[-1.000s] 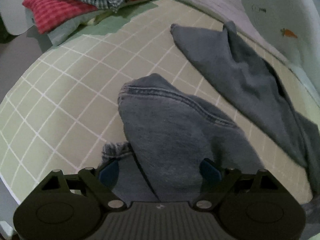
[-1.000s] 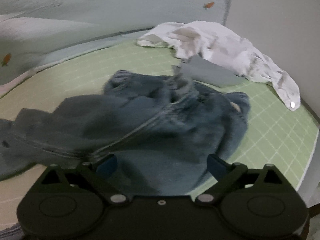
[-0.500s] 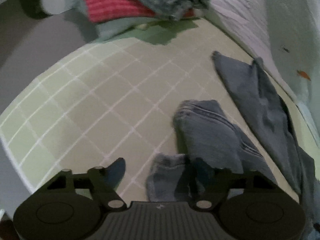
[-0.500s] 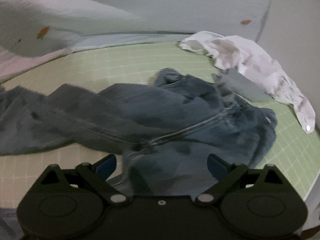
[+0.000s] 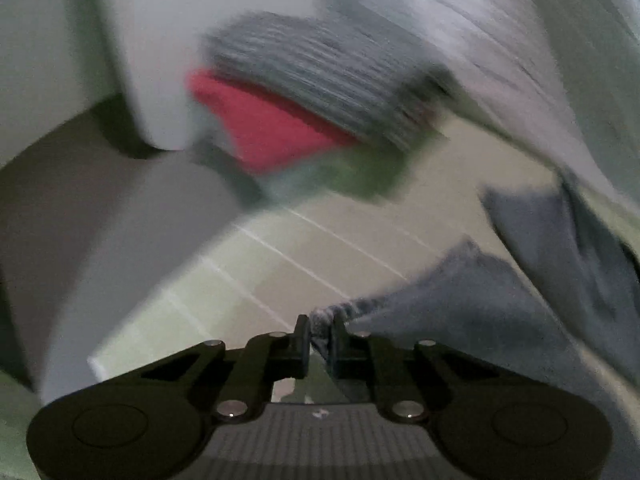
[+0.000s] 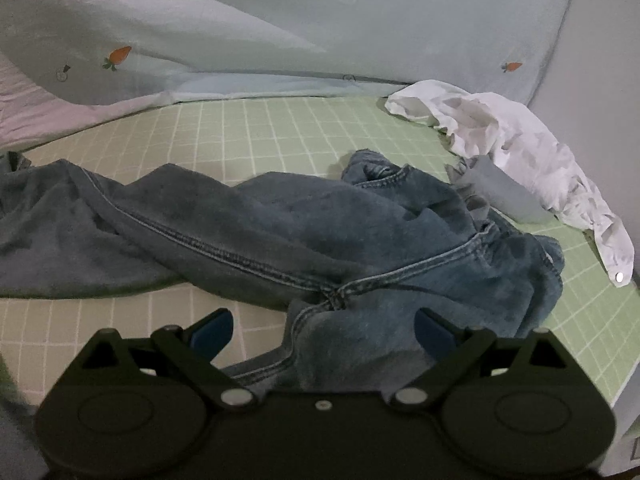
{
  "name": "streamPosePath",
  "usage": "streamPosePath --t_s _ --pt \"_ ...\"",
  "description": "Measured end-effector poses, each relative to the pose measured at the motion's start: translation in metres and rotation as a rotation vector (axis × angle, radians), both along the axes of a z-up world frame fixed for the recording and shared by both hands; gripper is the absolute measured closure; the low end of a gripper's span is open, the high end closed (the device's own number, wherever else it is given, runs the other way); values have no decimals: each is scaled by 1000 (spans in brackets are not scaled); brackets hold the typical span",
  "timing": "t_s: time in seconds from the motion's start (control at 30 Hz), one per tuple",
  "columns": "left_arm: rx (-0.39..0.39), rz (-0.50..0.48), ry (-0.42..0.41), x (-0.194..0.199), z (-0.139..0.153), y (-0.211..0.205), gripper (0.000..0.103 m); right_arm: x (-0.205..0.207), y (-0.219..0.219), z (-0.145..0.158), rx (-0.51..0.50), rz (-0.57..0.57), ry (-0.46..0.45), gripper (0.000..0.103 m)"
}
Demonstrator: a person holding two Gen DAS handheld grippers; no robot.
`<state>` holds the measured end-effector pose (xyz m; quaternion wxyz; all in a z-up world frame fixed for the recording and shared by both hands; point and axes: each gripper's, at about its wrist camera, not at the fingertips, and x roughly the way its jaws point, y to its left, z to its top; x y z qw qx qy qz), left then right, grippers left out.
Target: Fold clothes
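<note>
A pair of blue jeans (image 6: 280, 240) lies crumpled on the green checked sheet (image 6: 260, 136). Its legs run off to the left and its waist is bunched at the right. My right gripper (image 6: 323, 330) is open, its blue pads on either side of the crotch seam. In the blurred left wrist view, my left gripper (image 5: 319, 336) is shut on a leg hem of the jeans (image 5: 472, 304) and holds it just above the sheet (image 5: 280, 264). The other leg (image 5: 560, 240) lies further right.
A stack of folded clothes, grey check (image 5: 320, 76) over red (image 5: 264, 128), sits near the bed's edge. A white garment (image 6: 512, 148) and a folded grey piece (image 6: 496, 192) lie at the far right. A pale quilt with carrot prints (image 6: 280, 32) lies behind.
My left gripper has closed on the jeans' leg hem and swung left and up toward the folded stack. The jeans' legs have stretched out to the left. My right gripper stays open over the crotch.
</note>
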<state>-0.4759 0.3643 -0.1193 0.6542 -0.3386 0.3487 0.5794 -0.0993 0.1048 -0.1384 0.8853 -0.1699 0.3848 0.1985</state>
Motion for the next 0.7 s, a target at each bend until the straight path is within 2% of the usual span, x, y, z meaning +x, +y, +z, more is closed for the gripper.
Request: streamPosePath --t_s 0.13,0.2,0.27,0.3,0.33,0.4,0.47,0.53,0.7 --pt "26 135 18 -35 10 11 90 -1 -5 -3 13 -1 18 5" --pt "37 197 25 -51 14 15 85 0 -10 -3 30 -11 29 5" --pt "37 197 18 -48 16 8 77 2 -18 -2 56 -29 39 3" --pt "46 187 16 -43 19 2 65 4 -24 -2 73 -45 45 3" --pt "57 170 8 -36 22 -2 46 7 -31 -2 90 -62 53 2" --pt "90 116 -19 -20 29 -10 22 13 -45 -2 124 -101 67 2" --pt "130 54 -45 0 38 -19 19 20 -61 -1 159 -145 78 2" --pt "174 -12 -65 22 48 -29 11 29 -80 1 200 -187 85 2" --pt "271 -175 -141 82 75 -69 1 50 -125 3 279 -290 92 1"
